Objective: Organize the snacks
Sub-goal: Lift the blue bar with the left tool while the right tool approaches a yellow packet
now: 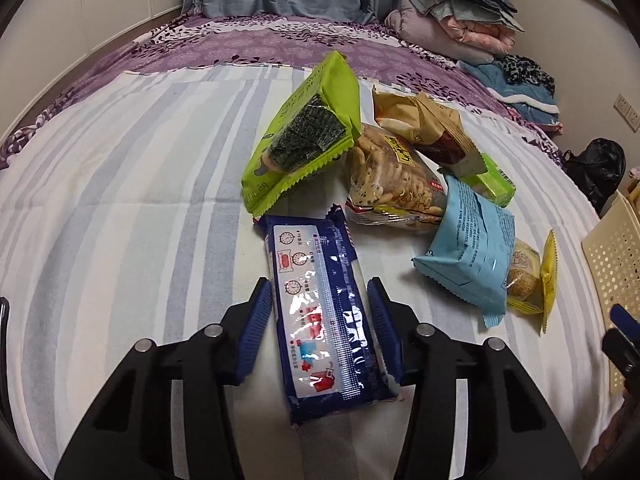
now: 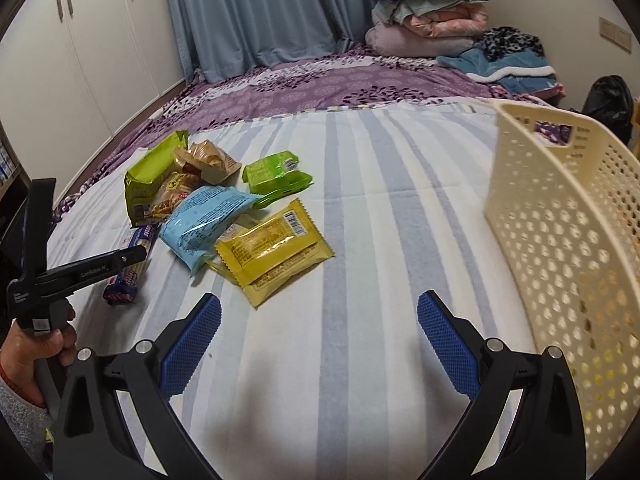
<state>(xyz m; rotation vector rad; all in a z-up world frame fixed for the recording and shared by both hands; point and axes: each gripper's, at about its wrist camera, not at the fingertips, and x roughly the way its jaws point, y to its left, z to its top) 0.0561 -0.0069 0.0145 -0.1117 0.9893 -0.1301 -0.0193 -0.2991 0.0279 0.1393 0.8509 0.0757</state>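
The blue pack (image 1: pixel 332 320) is judged light and fairly stiff, a long block likely filled with stacked crackers or biscuits, so it is best held across its narrow width near the middle, where it will balance; too hard a squeeze could break what is inside, and the glossy film is likely to be slippery. It is held just so by the left gripper (image 1: pixel 324 312), whose blue pads (image 1: pixel 256 320) are pressed against the two long sides, the jaws being closed on it. The pack is seen lying on the striped sheet (image 1: pixel 120 200), nearest of the snacks, with its printed back upward: dark blue film, a pale panel down the middle with small clock drawings and red marks. Beyond it a loose heap is seen: a green bag (image 1: pixel 304 132), a clear bag of twists (image 1: pixel 392 176), a brown bag (image 1: pixel 424 120), a light blue bag (image 1: pixel 468 256) and a yellow bag (image 1: pixel 536 280). The right gripper (image 2: pixel 320 344) is held over bare sheet with its jaws wide apart and nothing between them. A cream basket (image 2: pixel 560 240) is stood just to its right, judged to be where the pack belongs.
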